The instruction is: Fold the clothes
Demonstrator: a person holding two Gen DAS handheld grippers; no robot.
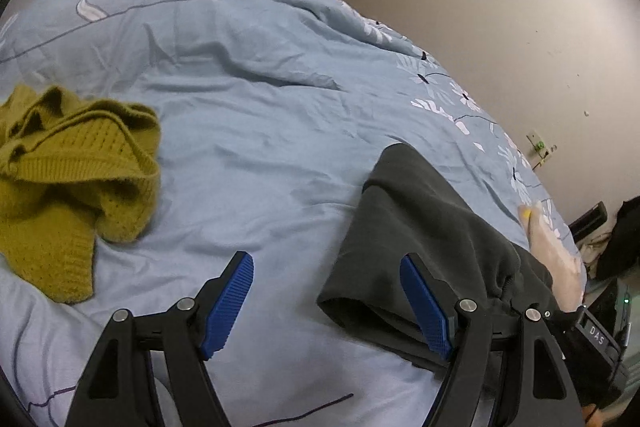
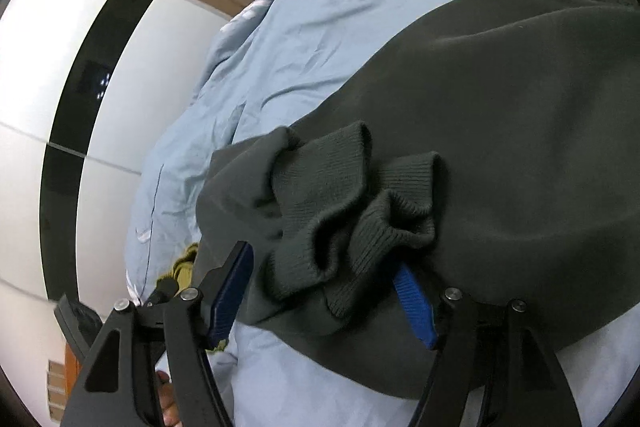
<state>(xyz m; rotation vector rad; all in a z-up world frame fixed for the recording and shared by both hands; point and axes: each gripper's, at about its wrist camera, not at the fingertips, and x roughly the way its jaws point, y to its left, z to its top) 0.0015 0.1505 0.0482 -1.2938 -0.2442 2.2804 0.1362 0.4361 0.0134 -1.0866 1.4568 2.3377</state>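
Observation:
A dark grey sweatshirt (image 1: 420,227) lies folded on the light blue bedspread (image 1: 260,131) at the right. My left gripper (image 1: 326,301) is open and empty, hovering over the bedspread with its right finger at the sweatshirt's edge. A mustard knit sweater (image 1: 68,183) lies crumpled at the left. In the right wrist view the sweatshirt (image 2: 500,107) fills the frame, and its two ribbed cuffs (image 2: 344,211) are bunched together. My right gripper (image 2: 324,291) is open with its jaws standing either side of the cuffs; whether the pads touch them is unclear.
A beige wall (image 1: 500,27) runs along the bed's right side. A pale peach item (image 1: 556,251) lies on the bed beyond the sweatshirt. A white and black cabinet (image 2: 80,75) stands to the left in the right wrist view. The mustard sweater (image 2: 182,271) peeks out there.

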